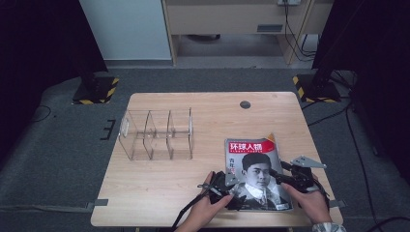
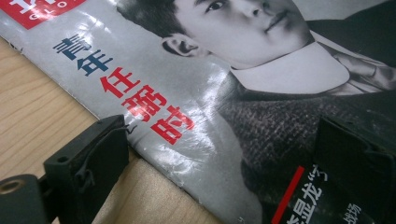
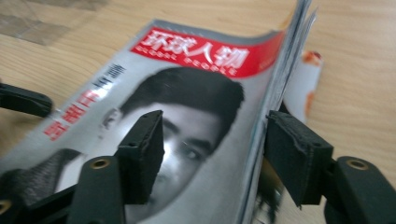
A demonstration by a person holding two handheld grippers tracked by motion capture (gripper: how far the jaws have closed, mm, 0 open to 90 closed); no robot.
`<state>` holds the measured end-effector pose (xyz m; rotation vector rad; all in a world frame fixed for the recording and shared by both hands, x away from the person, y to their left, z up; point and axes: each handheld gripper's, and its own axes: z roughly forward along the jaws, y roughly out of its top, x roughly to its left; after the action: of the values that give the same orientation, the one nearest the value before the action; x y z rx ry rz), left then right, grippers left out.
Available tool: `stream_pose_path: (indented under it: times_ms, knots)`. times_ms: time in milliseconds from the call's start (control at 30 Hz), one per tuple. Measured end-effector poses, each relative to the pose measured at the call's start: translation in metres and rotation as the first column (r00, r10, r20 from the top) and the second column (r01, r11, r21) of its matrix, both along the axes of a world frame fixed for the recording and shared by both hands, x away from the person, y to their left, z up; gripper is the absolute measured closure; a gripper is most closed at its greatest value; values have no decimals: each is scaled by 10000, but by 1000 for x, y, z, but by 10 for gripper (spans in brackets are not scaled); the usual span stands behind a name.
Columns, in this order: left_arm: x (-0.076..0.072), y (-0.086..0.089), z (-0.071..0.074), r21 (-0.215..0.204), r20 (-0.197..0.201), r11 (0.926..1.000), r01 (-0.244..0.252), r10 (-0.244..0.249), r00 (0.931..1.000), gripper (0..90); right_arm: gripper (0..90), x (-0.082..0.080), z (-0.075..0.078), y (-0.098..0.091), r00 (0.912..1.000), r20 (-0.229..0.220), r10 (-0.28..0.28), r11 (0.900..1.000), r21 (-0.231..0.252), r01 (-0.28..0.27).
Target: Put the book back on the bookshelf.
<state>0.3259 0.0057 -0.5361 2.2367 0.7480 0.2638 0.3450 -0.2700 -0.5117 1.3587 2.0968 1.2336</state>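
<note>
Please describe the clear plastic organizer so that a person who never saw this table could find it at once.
Look at the wooden table, left half, toward the far edge. The clear organizer stands there, apart from the magazine. It alone is see-through, split by upright dividers into compartments.

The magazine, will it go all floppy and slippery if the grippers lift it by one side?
Probably floppy: the magazine is thin, and its page edge already bows up between the right gripper's jaws, so the far side would likely sag. It may also slip, since the cover looks glossy. It seems light and should slide easily on the smooth wooden table.
</note>
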Motion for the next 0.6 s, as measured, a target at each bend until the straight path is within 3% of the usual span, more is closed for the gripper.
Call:
stream_pose_path:
  times_ms: [167, 367, 600]
  knots:
    - [0, 0, 0, 8, -1, 10000, 2, -2, 10000, 27, 440, -2, 5, 4, 9985, 337, 436, 9988, -228, -429]
    - [0, 0, 0, 12, 2, 10000, 4, -4, 10000, 26, 473, -2, 5, 6, 9979, 324, 567, 9984, -31, -566]
    - [0, 0, 0, 9, 4, 10000, 2, -2, 10000, 26, 481, 1, 6, 16, 9967, 394, 711, 9970, -346, -697]
